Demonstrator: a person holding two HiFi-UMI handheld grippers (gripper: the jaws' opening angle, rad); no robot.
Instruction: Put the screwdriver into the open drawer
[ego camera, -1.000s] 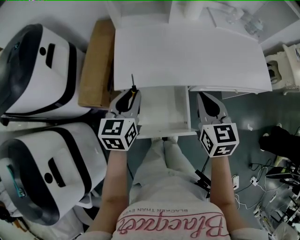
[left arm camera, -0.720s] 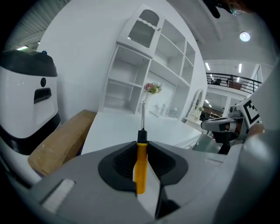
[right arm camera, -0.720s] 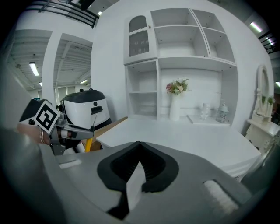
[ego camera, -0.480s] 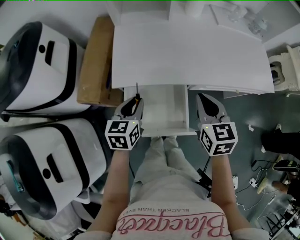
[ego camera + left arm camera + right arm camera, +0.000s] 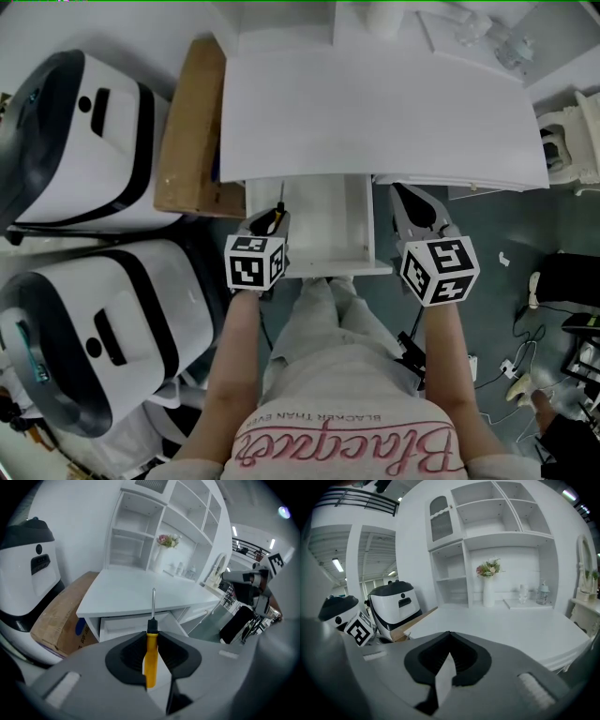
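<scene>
**Nearly there: screwdriver hanging at the drawer's edge**

So, quick status. My left gripper [image 5: 268, 220] is clamping the screwdriver [image 5: 151, 658] by its yellow handle. The jaws are sitting only as far apart as the handle is wide. The metal shaft is sticking out forward past the tips, pointing toward the edge of the desk [image 5: 375, 103]. The right gripper [image 5: 410, 197] is hanging beside the drawer's right side with its jaws closed together and nothing in them (basically just along for the ride).

The drawer [image 5: 323, 225] is sitting pulled out under the desk and is looking empty from the head view. The screwdriver is hanging in the air at the drawer's left wall, near the front corner. From the head view I can't tell whether it's over the inside or just outside that wall. In the left gripper view the drawer is lying ahead and below, a bit right of the shaft.

Progress-wise, I'm reading it like this: the grab is done, the drawer is open, and the carry is mostly done. What's remaining is nudging right so the whole tool is over the cavity, lowering it in, and opening the jaws. The shaft is leading, so I'd be watching for the tip catching the desk's underside or the drawer wall going in.
</scene>
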